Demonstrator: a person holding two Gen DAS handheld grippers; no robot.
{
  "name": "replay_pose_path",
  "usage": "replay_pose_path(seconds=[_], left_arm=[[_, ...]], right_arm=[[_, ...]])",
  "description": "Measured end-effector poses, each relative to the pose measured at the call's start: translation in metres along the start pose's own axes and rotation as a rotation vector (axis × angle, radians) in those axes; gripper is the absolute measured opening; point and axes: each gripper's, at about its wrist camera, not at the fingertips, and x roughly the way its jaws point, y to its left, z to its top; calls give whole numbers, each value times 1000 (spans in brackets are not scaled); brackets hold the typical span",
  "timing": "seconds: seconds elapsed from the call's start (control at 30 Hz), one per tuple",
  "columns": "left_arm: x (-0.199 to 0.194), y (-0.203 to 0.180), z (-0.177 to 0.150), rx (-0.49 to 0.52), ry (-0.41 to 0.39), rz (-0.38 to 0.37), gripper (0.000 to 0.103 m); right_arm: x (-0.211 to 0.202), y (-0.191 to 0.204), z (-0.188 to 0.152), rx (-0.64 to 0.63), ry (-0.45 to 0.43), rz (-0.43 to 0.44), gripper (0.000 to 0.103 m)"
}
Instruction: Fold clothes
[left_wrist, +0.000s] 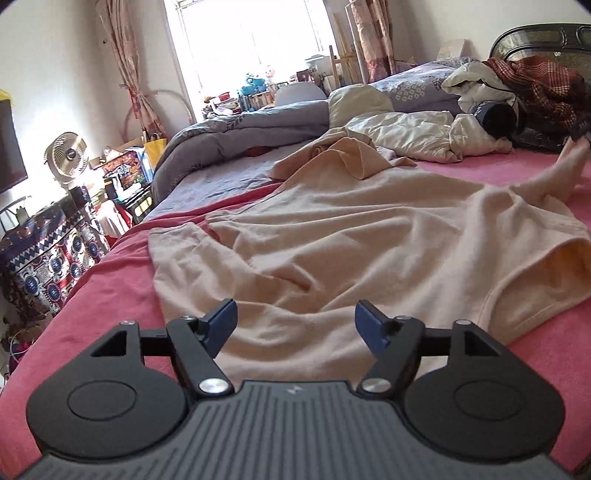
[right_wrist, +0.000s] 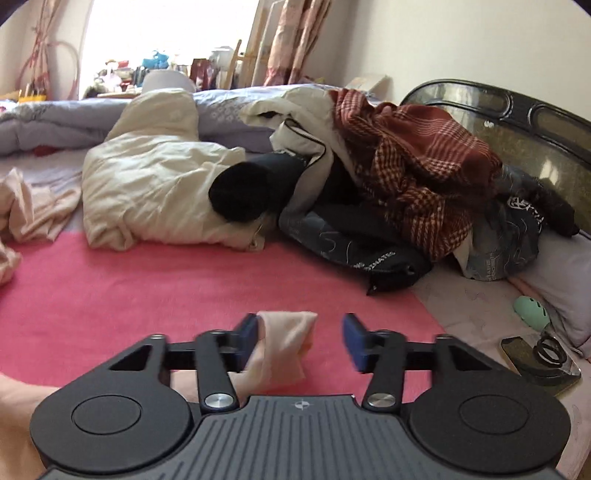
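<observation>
The pink bedsheet is taking up most of the bed, with the peach garment lying rumpled across it. Left gripper is hovering wide open over its near edge, and right gripper is sitting open too, a peach fold resting against one pad, not pinched

The peach garment is soft matt knit cloth, creased, with a stitched hem; a strip of it hangs by the right gripper. Beneath lies a fuzzy matt pink blanket. Both grippers, the left gripper too, are matt black plastic with ribbed grey housing, blue rubbery pads and shiny metal screws. At 1 o'clock in the right view, a coarse woven red checked cloth lies before a glossy dark headboard
</observation>
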Motion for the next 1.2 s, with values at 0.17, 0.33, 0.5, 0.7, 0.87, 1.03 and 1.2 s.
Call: replay_pose_path(seconds=[0.17,0.33,0.5,0.7,0.87,1.03,1.2], left_arm=[[-40,5,-19,22,-9,-38,75],[-51,-37,-25,149,-23,-46,82],[-32,-78,-27,268,-70,64,82],[-13,-92,-25,348,-104,200,80],[-29,-85,-14,399,-138,152,45],[-44,-70,-31,343,36,-56,23],[-58,-51,-52,250,134,-193,22]], right_arm=[[-123,68,-75,-247,-208,219,76],[-223,160,-139,-402,-325,423,87],[-225,226,-166,-498,-324,259,41],[-218,207,-159,-468,-311,100,16],[-255,184,-143,-457,-453,90,16],[-286,166,-146,-513,-449,187,15],[-272,167,-178,-629,-229,383,14]])
